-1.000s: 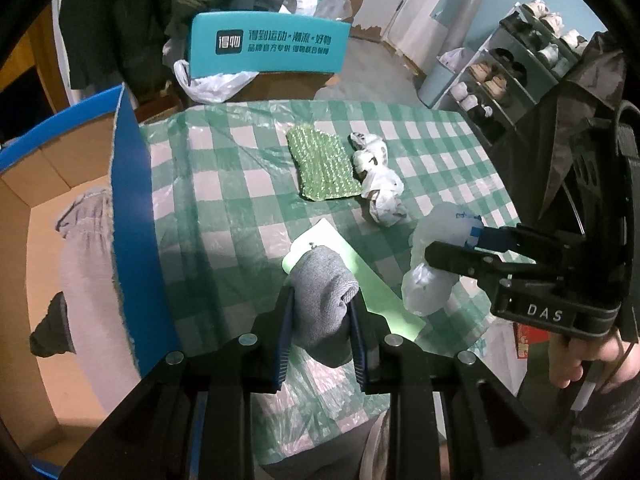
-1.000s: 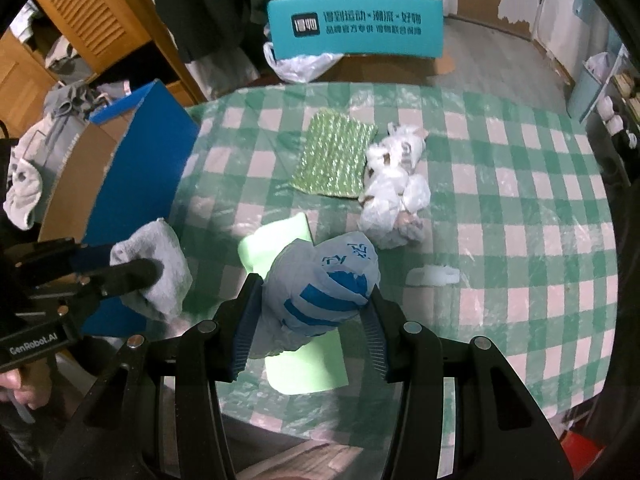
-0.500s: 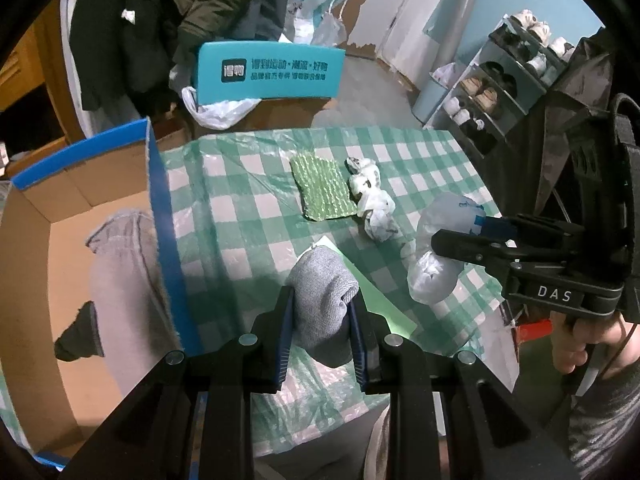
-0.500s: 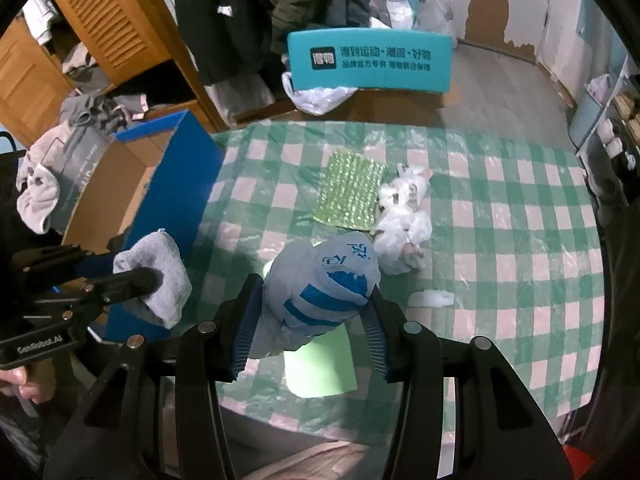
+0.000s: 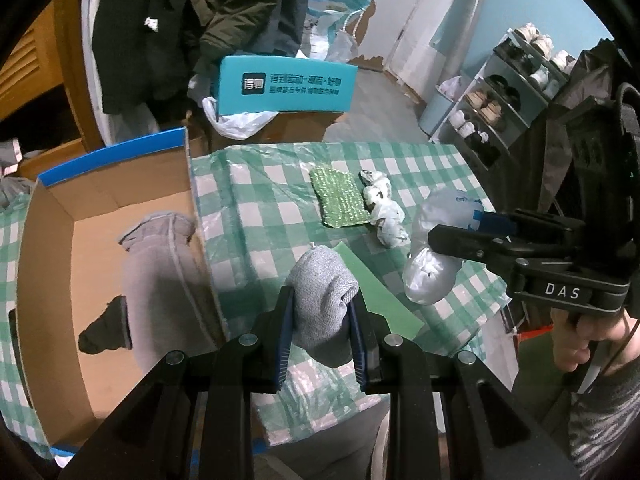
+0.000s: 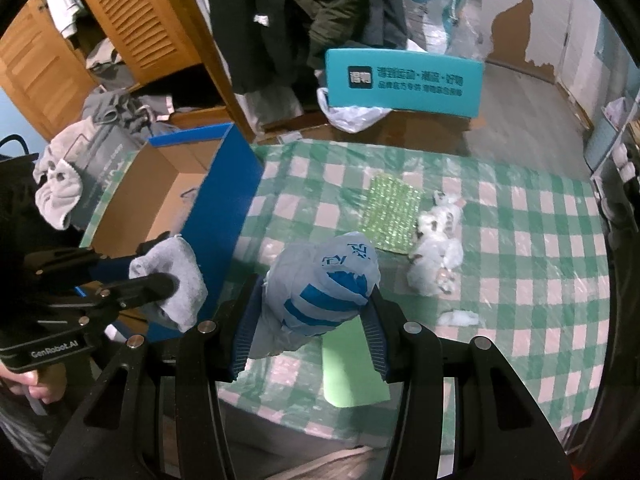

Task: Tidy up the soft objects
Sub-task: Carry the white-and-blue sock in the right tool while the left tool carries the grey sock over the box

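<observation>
The left tool (image 5: 320, 312) we find clamped on a grey sock (image 5: 322, 296), held above the table (image 5: 432, 168) beside the open cardboard box (image 5: 48, 240). The right tool (image 6: 310, 312) we find closed on a bunched white-and-blue plastic bag (image 6: 324, 284), also clear of the table. A green knitted cloth (image 6: 392, 216) and crumpled white bags (image 6: 438, 256) lie on the checked cover; we note grey garments inside the box.

Left hand-held gripper (image 5: 320, 312) clamps grey sock (image 5: 320, 300) above table (image 5: 256, 216).
</observation>
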A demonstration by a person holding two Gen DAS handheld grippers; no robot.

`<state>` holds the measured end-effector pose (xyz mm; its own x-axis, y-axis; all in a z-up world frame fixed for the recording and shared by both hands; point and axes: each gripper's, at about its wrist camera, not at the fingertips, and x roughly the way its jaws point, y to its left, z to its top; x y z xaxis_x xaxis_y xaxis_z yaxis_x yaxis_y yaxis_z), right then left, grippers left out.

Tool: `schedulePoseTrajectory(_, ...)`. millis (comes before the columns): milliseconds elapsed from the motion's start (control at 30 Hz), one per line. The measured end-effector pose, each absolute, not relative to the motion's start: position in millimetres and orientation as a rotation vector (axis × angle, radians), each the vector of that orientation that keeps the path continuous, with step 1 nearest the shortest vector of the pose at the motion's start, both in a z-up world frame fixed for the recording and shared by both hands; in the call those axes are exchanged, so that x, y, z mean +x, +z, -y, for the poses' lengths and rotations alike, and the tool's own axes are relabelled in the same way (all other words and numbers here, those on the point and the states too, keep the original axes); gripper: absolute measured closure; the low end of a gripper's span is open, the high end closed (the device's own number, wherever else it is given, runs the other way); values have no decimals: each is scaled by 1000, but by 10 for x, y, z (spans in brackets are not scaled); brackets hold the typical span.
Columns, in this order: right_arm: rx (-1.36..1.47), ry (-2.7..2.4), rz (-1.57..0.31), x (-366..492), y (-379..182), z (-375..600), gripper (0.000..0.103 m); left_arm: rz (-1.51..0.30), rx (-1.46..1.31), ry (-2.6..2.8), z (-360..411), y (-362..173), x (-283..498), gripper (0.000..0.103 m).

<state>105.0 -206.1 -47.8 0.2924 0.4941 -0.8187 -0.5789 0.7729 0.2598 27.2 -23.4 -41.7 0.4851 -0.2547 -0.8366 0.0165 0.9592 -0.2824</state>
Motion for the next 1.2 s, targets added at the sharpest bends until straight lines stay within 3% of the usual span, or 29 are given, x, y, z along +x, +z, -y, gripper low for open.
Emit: schedulePoseTrajectory(1200,-201,896,-1054,834,-361,688,56,-1021,-358,31,-827,-482,-180,77)
